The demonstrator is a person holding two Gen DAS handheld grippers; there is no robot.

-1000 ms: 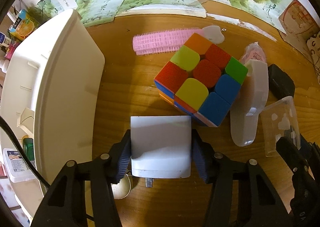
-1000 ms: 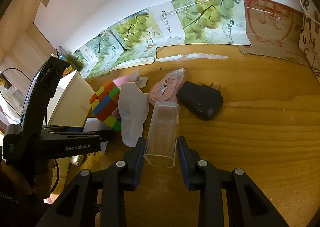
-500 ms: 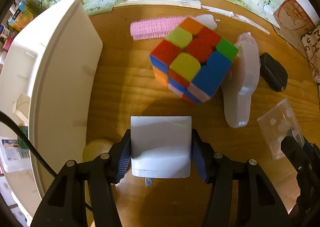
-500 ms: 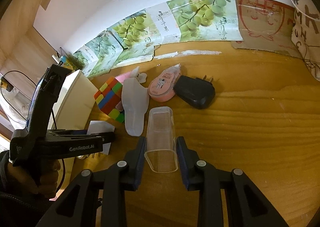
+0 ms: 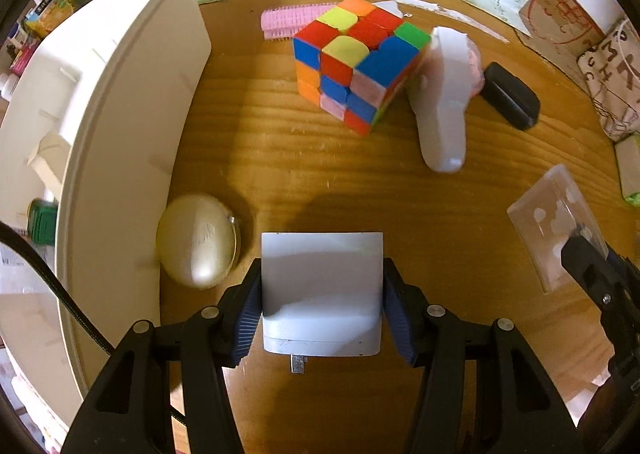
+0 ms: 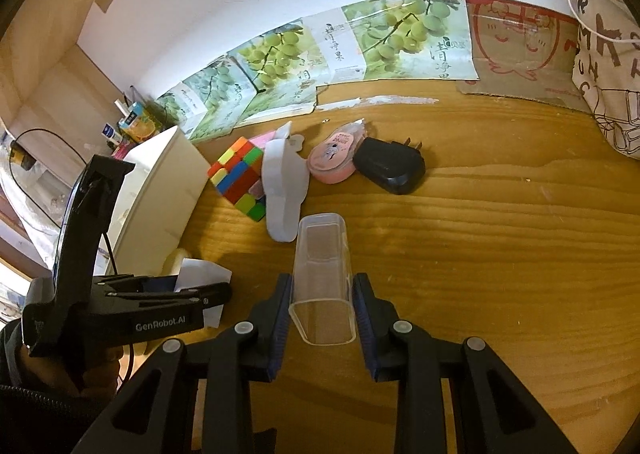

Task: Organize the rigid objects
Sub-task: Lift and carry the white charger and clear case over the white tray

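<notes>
My left gripper [image 5: 322,310] is shut on a white square charger [image 5: 320,286] and holds it above the wooden table [image 5: 320,182]. My right gripper [image 6: 322,314] is shut on a clear plastic box [image 6: 322,274], held above the table; that box also shows at the right in the left wrist view [image 5: 554,226]. A colourful puzzle cube [image 5: 356,62] stands ahead, beside a white curved plastic piece [image 5: 444,102]. The cube also shows in the right wrist view [image 6: 238,176]. A white storage bin [image 5: 120,126] stands on the left.
A pale gold oval case [image 5: 198,240] lies against the bin. A pink bristled roller [image 5: 288,20] lies behind the cube. A black plug adapter [image 6: 390,164] and a pink tape dispenser [image 6: 334,154] lie behind the white piece. Grape-print cartons [image 6: 304,58] line the wall.
My left gripper has drawn back and up with the charger, so the cube looks farther off and the gold case has come into view. My right gripper has drawn back with the clear box.
</notes>
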